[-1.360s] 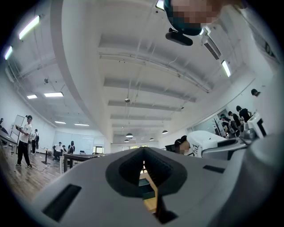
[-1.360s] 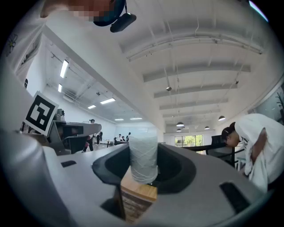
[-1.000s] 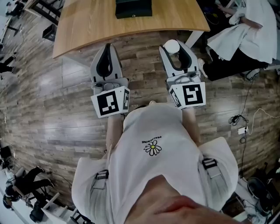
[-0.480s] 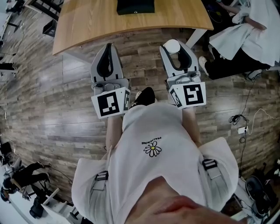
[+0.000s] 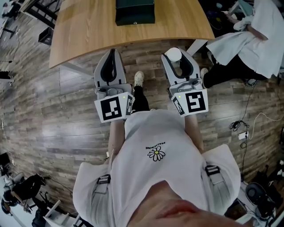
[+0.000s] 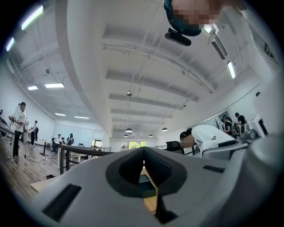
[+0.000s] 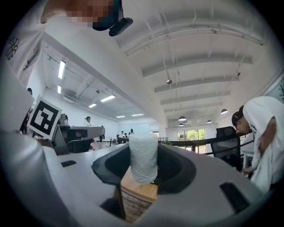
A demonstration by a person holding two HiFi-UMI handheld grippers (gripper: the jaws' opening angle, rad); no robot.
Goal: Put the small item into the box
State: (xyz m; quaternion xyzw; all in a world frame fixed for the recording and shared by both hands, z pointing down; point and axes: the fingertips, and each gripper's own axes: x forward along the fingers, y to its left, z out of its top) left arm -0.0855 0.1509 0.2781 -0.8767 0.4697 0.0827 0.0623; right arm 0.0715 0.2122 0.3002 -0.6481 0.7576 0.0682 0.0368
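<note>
Jaws of the right gripper [image 5: 174, 56] were clamped on the small white roll [image 7: 143, 156], kept upright for dropping into the dark box [image 5: 135, 12] on the far table [image 5: 84, 31]; the left gripper [image 5: 111, 53] was closed and empty, apparently spare.

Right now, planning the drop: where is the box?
Head view, top centre: the dark box sits on the wooden table, ahead of the left gripper and right gripper.

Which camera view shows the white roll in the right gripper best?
The right gripper view: the white roll stands upright between the jaws, its wrapped side plain. The head view shows only its round top. The left gripper view does not show it.
</note>
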